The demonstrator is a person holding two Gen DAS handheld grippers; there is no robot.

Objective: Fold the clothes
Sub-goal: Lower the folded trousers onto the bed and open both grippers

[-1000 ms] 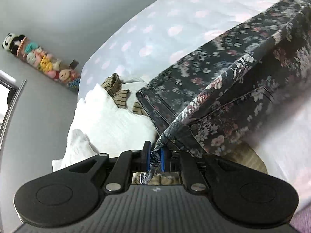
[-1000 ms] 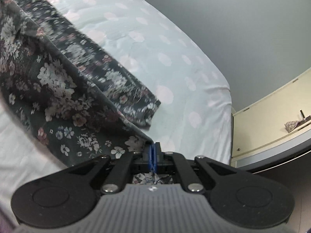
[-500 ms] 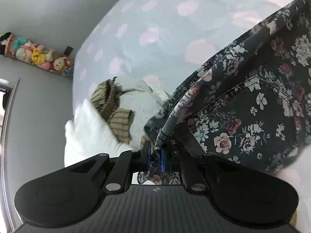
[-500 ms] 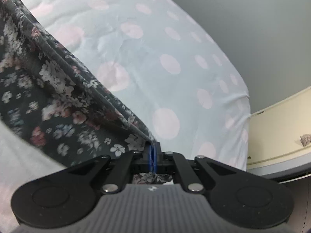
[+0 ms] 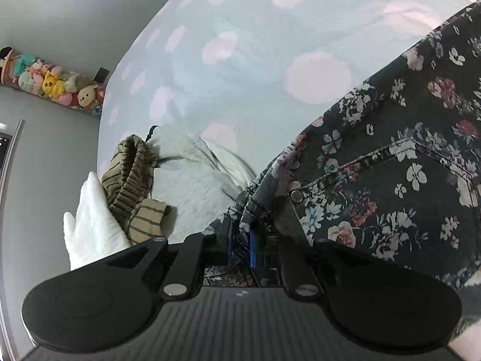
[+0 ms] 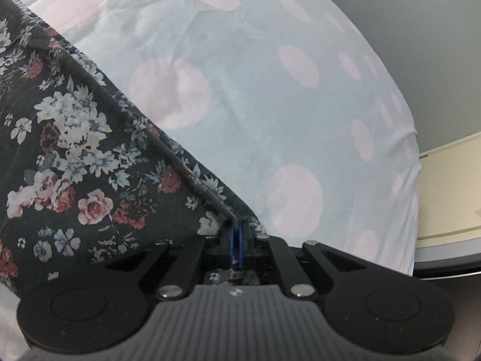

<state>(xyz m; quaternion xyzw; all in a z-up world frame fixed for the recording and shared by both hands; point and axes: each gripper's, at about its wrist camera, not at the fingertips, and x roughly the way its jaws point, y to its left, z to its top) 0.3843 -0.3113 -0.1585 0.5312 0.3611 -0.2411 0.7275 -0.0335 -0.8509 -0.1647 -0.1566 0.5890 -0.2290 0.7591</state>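
Dark floral trousers [image 5: 390, 174] lie across the pale blue bed sheet with pink dots [image 5: 240, 45]. My left gripper [image 5: 239, 248] is shut on their waistband end, close to a back pocket and a metal rivet. In the right wrist view the same floral trousers [image 6: 78, 150] stretch away to the left, and my right gripper [image 6: 236, 248] is shut on a folded edge of them, low over the sheet [image 6: 270, 90]. The fabric between the blue pads hides the fingertips' contact.
A heap of other clothes sits left of the left gripper: a grey garment [image 5: 186, 174], a tan striped one [image 5: 132, 180] and a white one [image 5: 90, 225]. Plush toys [image 5: 51, 81] line a shelf on the far wall. A cream cabinet [image 6: 448, 186] stands beyond the bed's right edge.
Both grippers have dropped closer to the bed, still holding the trousers. The trousers, earlier lifted and hanging in a ridge, now lie flatter on the sheet.
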